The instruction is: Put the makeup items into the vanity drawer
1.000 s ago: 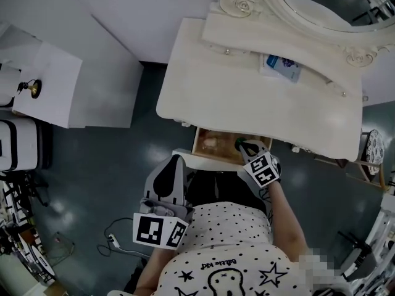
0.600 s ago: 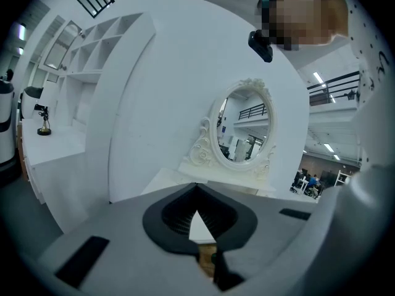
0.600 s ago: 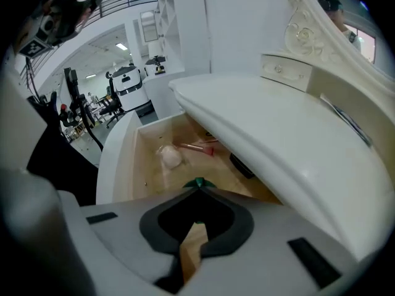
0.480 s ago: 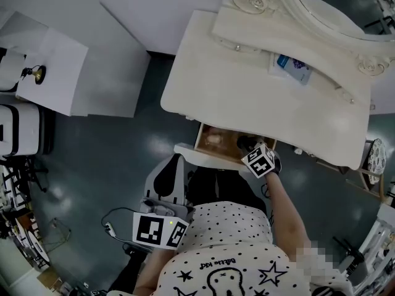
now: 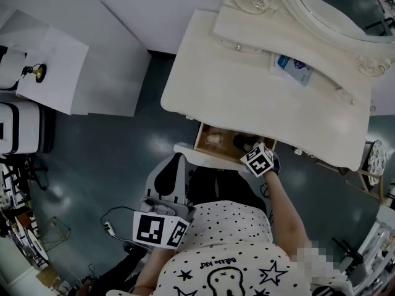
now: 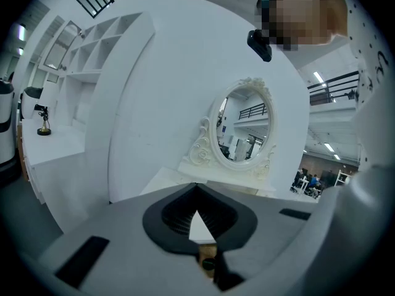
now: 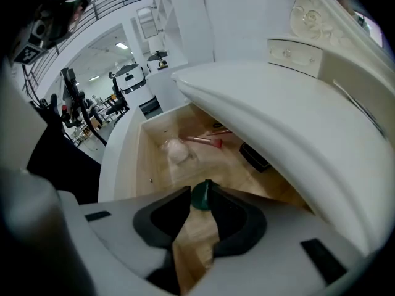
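The vanity drawer (image 5: 207, 152) stands pulled out under the white vanity top (image 5: 247, 97). My right gripper (image 5: 245, 144) hangs over the drawer's right part, shut on a small round dark-green makeup item (image 7: 200, 196) at its fingertips. On the drawer's wooden floor (image 7: 203, 165) lie a pink puff (image 7: 176, 150), a pink-tipped brush (image 7: 207, 142) and a black case (image 7: 254, 158). My left gripper (image 5: 174, 160) is held low by the person's body, in front of the drawer, shut with nothing in it (image 6: 196, 187). A blue-and-white packet (image 5: 294, 67) lies on the vanity top near the mirror.
The vanity top overhangs the drawer's back half. An oval mirror (image 6: 242, 128) in a carved frame stands at the vanity's rear. A white cabinet (image 5: 46, 73) with a small brass object (image 5: 34, 73) is at the left, across dark floor.
The head view has shifted slightly. My right gripper has edged a little further in over the drawer with the green item. The left gripper has stayed where it was.
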`<state>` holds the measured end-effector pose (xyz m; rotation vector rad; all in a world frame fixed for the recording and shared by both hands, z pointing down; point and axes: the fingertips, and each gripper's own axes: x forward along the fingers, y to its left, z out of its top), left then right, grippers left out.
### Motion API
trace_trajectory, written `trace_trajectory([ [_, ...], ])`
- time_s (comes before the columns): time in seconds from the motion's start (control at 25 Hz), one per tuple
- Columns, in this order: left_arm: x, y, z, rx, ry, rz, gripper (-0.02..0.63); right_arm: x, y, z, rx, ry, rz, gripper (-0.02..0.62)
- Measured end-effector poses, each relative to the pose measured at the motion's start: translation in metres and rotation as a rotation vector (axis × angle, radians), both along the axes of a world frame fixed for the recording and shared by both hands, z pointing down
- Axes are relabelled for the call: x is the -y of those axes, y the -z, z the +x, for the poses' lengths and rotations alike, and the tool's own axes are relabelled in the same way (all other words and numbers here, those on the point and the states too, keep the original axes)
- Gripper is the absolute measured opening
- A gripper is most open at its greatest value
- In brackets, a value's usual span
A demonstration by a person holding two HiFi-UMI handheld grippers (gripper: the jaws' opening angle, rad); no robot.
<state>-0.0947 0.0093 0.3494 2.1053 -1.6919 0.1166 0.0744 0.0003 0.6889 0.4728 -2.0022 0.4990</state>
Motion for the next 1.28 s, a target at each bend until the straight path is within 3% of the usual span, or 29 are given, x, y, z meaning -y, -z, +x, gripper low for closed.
trace_trajectory([
  [0.28,-0.001,0.001,-0.001,-0.003,-0.009,0.006,-0.003,0.003,0.012,0.004,0.022,-0.061,0.037,0.098],
  [0.4,0.0,0.001,0.001,-0.007,-0.021,0.008,-0.003,0.005,0.024,0.005,0.056,-0.128,0.065,0.013],
  [0.6,0.0,0.003,0.005,-0.014,-0.043,0.016,-0.003,0.008,0.052,0.006,0.133,-0.234,0.119,0.008],
  [1.28,0.006,0.011,0.028,-0.05,-0.183,0.066,-0.003,0.023,0.25,0.025,0.459,-0.559,0.493,0.008],
])
